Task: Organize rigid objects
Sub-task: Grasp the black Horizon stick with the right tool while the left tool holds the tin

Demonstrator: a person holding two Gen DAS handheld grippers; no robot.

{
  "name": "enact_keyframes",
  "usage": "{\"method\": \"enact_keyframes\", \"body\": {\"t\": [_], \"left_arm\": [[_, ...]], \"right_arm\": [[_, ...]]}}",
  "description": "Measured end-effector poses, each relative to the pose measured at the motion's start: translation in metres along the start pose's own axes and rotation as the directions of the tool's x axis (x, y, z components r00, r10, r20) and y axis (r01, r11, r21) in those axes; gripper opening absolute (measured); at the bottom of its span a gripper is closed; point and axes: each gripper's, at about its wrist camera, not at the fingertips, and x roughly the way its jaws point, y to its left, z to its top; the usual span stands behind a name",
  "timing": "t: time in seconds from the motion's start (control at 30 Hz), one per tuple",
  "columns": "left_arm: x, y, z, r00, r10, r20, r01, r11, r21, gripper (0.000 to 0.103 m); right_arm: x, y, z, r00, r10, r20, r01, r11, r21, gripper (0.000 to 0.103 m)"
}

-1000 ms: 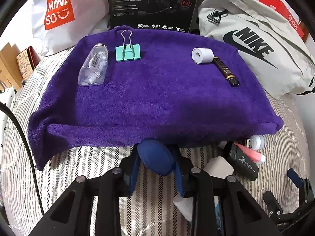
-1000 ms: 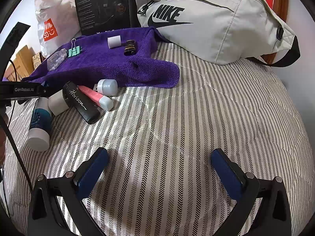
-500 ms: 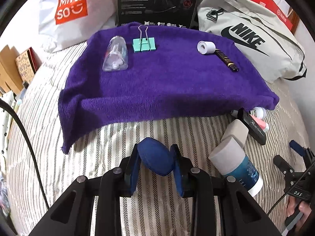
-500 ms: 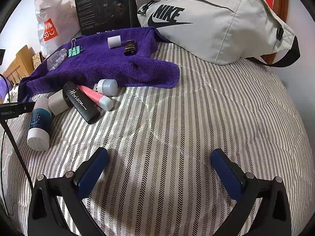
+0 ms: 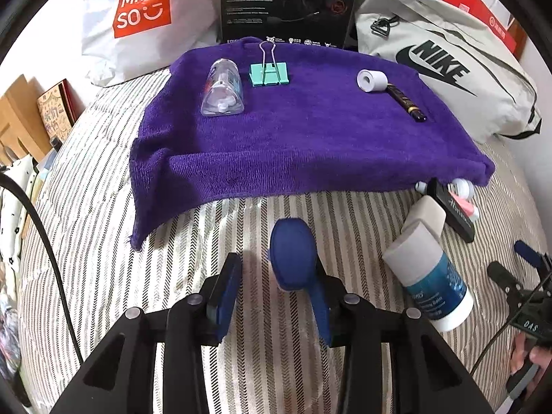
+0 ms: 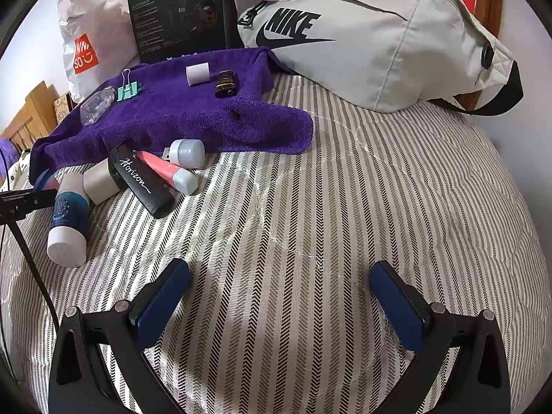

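1. At the far left of the striped bed cover (image 6: pixel 345 207), a white Miniso shopping bag (image 5: pixel 145 17) leans behind a purple towel (image 5: pixel 303 138).
2. On the towel's left part lies a clear plastic bottle (image 5: pixel 223 91), and just beside it a green binder clip (image 5: pixel 269 73) with its wire handles pointing away.
3. The left gripper (image 5: pixel 272 276) hovers low over the cover in front of the towel, its jaws parted; a dark blue rounded object (image 5: pixel 291 258) sits between them, against the right pad, while a gap shows on the left side.
4. Further right on the towel, a small white roll (image 5: pixel 372 81) touches the end of a dark pen-like tube (image 5: pixel 407 103).
5. Off the towel's right front edge lies a cluster: a blue-and-white cylindrical container (image 5: pixel 427 286) on its side, a grey cap-shaped block (image 5: pixel 427 217), a black stick marked "Horizon" (image 6: pixel 141 181), a pink tube (image 6: pixel 165 169), and a small white USB light (image 6: pixel 186 151).
6. The right gripper (image 6: pixel 279 307) rests above bare cover, its jaws spread wide with nothing between them.
7. A grey Nike waist bag (image 6: pixel 372 41) lies at the far right, behind the towel.
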Motion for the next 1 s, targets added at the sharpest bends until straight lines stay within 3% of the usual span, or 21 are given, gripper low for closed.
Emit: {"method": "enact_keyframes", "body": {"t": [0.13, 0.17, 0.3, 0.37, 0.5, 0.63, 0.7, 0.73, 0.9, 1.0], "left_arm": [[0.003, -0.004, 0.005, 1.000, 0.014, 0.008, -0.014, 1.000, 0.006, 0.036], [0.004, -0.005, 0.006, 1.000, 0.011, 0.018, -0.012, 1.000, 0.014, 0.023], [0.003, -0.004, 0.006, 1.000, -0.001, 0.022, 0.001, 1.000, 0.017, 0.021], [0.003, -0.004, 0.005, 1.000, -0.002, 0.019, 0.002, 1.000, 0.024, 0.021], [0.002, -0.005, 0.004, 1.000, 0.000, 0.017, -0.001, 1.000, 0.025, 0.021], [0.002, -0.004, 0.004, 1.000, -0.011, 0.011, 0.011, 1.000, 0.019, 0.021], [0.001, -0.003, 0.004, 1.000, -0.020, 0.012, 0.020, 1.000, 0.017, 0.021], [0.001, -0.002, 0.004, 1.000, -0.025, 0.012, 0.025, 1.000, 0.015, 0.021], [0.001, -0.001, 0.004, 0.999, -0.039, 0.008, 0.038, 0.999, 0.006, 0.021], [0.001, -0.001, 0.004, 0.999, -0.045, 0.012, 0.045, 0.999, 0.007, 0.022]], "right_arm": [[0.000, 0.000, 0.000, 1.000, 0.000, 0.000, 0.000, 1.000, 0.000, 0.103], [0.000, 0.000, 0.000, 1.000, 0.000, 0.000, 0.000, 1.000, 0.000, 0.103], [0.001, 0.001, 0.004, 1.000, 0.014, -0.021, -0.014, 1.000, -0.002, 0.102], [-0.002, 0.007, 0.009, 0.998, 0.056, -0.024, -0.056, 0.998, -0.026, 0.091], [-0.011, 0.027, 0.025, 0.983, 0.186, 0.015, -0.184, 0.979, -0.087, 0.086], [-0.010, 0.051, 0.038, 0.972, 0.232, 0.035, -0.222, 0.958, -0.180, 0.073], [0.000, 0.061, 0.043, 0.974, 0.227, 0.016, -0.218, 0.951, -0.218, 0.062], [0.005, 0.065, 0.045, 0.973, 0.232, -0.001, -0.226, 0.947, -0.229, 0.052], [0.013, 0.076, 0.051, 0.979, 0.206, -0.009, -0.201, 0.945, -0.258, 0.050], [0.014, 0.080, 0.051, 0.972, 0.233, -0.033, -0.233, 0.934, -0.272, 0.049]]}}
